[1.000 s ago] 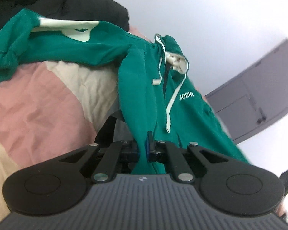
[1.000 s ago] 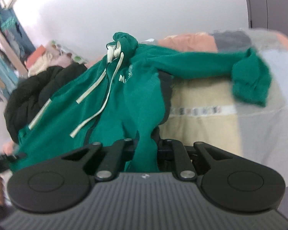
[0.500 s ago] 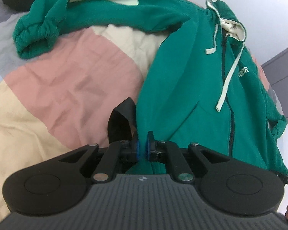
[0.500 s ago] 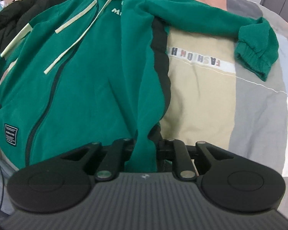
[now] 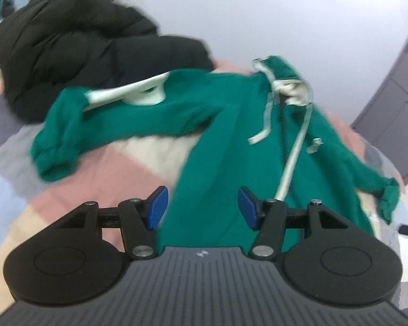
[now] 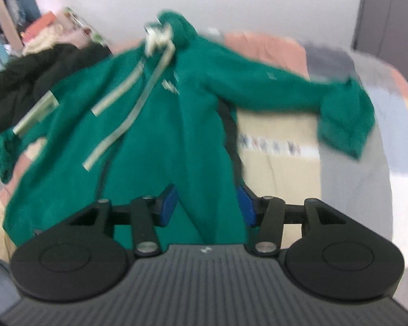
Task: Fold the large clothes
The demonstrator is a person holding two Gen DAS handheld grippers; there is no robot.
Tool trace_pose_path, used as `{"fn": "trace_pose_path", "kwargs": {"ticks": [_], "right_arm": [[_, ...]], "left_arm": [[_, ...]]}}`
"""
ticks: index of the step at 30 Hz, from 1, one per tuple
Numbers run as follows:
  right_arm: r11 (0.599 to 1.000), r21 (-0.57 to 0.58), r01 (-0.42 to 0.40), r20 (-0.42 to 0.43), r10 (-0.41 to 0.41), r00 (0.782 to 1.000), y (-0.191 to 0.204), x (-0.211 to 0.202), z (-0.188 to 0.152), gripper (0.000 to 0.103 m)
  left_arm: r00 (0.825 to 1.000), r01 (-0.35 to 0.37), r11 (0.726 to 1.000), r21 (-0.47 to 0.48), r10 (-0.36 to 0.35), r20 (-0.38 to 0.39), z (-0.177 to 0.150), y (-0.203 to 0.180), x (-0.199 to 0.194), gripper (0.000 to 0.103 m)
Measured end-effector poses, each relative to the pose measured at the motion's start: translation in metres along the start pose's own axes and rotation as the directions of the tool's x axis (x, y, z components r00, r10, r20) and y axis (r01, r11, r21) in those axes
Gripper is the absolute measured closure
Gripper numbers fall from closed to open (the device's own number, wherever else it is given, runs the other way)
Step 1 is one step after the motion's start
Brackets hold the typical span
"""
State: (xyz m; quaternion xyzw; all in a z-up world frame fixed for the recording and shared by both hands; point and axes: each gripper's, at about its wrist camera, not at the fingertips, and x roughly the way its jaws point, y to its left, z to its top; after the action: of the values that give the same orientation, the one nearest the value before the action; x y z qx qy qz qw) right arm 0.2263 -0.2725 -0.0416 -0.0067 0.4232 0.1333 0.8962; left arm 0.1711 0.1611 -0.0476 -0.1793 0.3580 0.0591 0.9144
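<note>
Left gripper (image 5: 201,206) opening, hem between, unpinched | right gripper (image 6: 208,203) opening likewise | hoodie (image 5: 231,146) lying spread on bed (image 5: 100,179), sleeves out | step: releasing after spreading | next: probably regripping a sleeve, folding inward

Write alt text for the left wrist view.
A green hoodie lies spread on a patchwork bedspread, its hem between the open left gripper, whose jaws have just been opening. A black jacket is heaped behind it.

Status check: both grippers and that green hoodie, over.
Left gripper and right gripper just opened, pads clear. Green hoodie spread flat, unfolded. Black jacket behind one sleeve.
</note>
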Motion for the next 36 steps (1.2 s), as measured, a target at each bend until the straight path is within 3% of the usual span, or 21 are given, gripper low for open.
{"fn": "trace_pose_path", "kwargs": {"ticks": [7, 12, 18, 24, 28, 32, 36], "right_arm": [[0.994, 0.026, -0.104, 0.055, 0.102, 0.993, 0.043, 0.023, -0.003, 0.051], [0.989, 0.028, -0.143, 0.082, 0.14, 0.987, 0.064, 0.043, -0.012, 0.051], [0.994, -0.031, -0.101, 0.129, 0.104, 0.986, 0.077, 0.07, -0.027, 0.051], [0.997, -0.07, -0.044, 0.097, 0.051, 0.994, 0.076, 0.108, -0.034, 0.051], [0.999, -0.033, -0.037, 0.059, 0.039, 0.998, 0.07, 0.124, -0.037, 0.051], [0.998, 0.041, -0.051, -0.018, 0.052, 0.998, 0.062, 0.144, -0.04, 0.052], [0.998, 0.044, -0.044, -0.016, 0.045, 0.999, 0.065, 0.143, -0.04, 0.052]], "left_arm": [[0.994, 0.103, 0.991, 0.083, -0.104, 0.015, -0.016, -0.07, 0.025, 0.04], [0.989, 0.144, 0.982, 0.12, -0.146, 0.013, -0.033, -0.093, 0.057, 0.04], [0.99, 0.14, 0.981, 0.134, -0.14, -0.01, -0.055, -0.085, 0.098, 0.04], [0.994, 0.106, 0.976, 0.189, -0.108, 0.003, -0.062, -0.081, 0.118, 0.04], [0.991, 0.13, 0.974, 0.185, -0.124, -0.046, -0.067, -0.078, 0.134, 0.04], [0.99, 0.113, 0.979, 0.172, -0.096, -0.103, -0.072, -0.075, 0.151, 0.04], [0.987, 0.113, 0.98, 0.163, -0.091, -0.136, -0.075, -0.073, 0.16, 0.04]]}}
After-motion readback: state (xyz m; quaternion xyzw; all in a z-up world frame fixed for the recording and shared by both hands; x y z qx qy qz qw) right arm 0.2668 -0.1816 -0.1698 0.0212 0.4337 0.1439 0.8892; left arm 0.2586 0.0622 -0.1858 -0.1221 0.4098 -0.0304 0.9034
